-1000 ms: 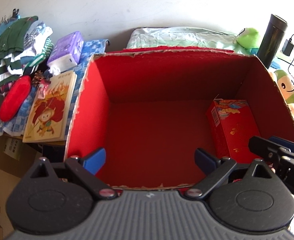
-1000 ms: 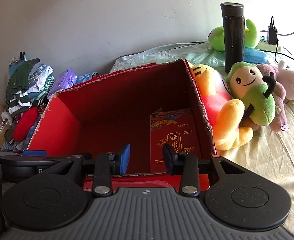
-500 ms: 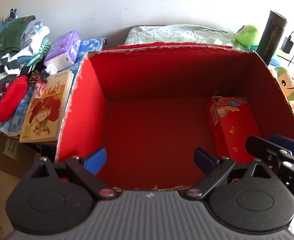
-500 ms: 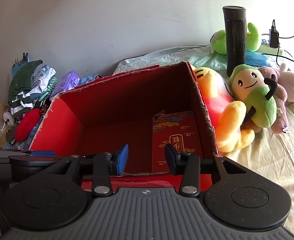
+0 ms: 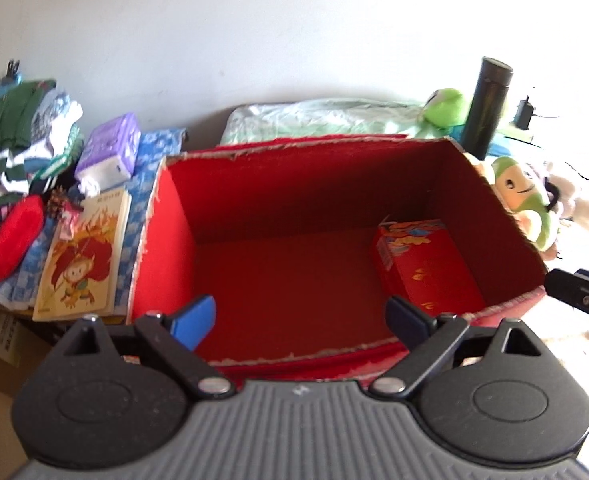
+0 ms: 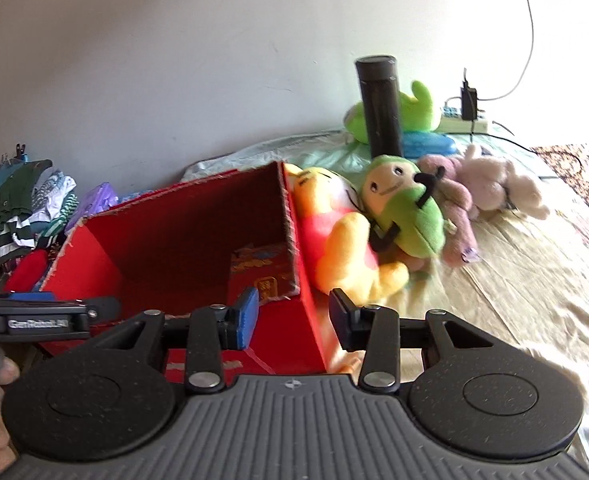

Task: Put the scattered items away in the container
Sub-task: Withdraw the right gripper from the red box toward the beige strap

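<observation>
Rumpled bed, red box upright, long axis crosswise

An open red box with torn cardboard edges sits on the bed. A red packet lies inside against its right wall. Just beside that wall, outside, a yellow plush leans on the box, touching a green plush and a pink plush. A black flask stands upright behind them.
</observation>
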The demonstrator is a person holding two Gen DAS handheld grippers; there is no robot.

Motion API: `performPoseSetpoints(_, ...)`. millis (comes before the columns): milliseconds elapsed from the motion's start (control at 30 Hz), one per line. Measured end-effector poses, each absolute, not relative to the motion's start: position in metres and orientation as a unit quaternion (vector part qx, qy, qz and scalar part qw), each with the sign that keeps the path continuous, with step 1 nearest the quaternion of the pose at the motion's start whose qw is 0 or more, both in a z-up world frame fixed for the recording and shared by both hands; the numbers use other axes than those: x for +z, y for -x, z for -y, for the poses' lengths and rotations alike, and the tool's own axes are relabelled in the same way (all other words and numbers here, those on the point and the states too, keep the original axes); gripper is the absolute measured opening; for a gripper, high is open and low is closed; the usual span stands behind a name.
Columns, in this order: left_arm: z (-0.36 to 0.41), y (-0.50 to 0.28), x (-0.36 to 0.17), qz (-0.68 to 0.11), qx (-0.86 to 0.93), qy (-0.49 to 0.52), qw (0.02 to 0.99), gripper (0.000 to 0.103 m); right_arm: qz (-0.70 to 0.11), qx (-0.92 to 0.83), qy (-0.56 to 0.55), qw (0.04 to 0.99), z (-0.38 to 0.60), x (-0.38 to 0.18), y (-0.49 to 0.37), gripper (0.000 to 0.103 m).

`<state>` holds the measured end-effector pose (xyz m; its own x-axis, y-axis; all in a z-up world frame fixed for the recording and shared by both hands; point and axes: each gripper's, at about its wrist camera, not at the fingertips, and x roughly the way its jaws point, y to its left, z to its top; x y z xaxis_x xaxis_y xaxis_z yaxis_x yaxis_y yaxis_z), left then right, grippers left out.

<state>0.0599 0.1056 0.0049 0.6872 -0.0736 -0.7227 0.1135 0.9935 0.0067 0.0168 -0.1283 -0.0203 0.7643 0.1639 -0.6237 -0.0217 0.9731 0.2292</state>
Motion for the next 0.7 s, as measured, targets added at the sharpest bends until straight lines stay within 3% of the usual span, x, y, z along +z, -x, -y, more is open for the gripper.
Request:
performPoseSetpoints(433,-0.053,0.022,0.007,-0.384,-0.201,-0.037,0.9,0.09,-0.424,0.058,-0.11,0.897,0.192,-0.065,-0.003,0.041)
performPoseSetpoints(700,0.029,0.047,-0.017,-0.44,-0.281,-0.012,0.853,0.085,-0.454,0.128,-0.082,0.878,0.229,-0.074,0.012,0.039)
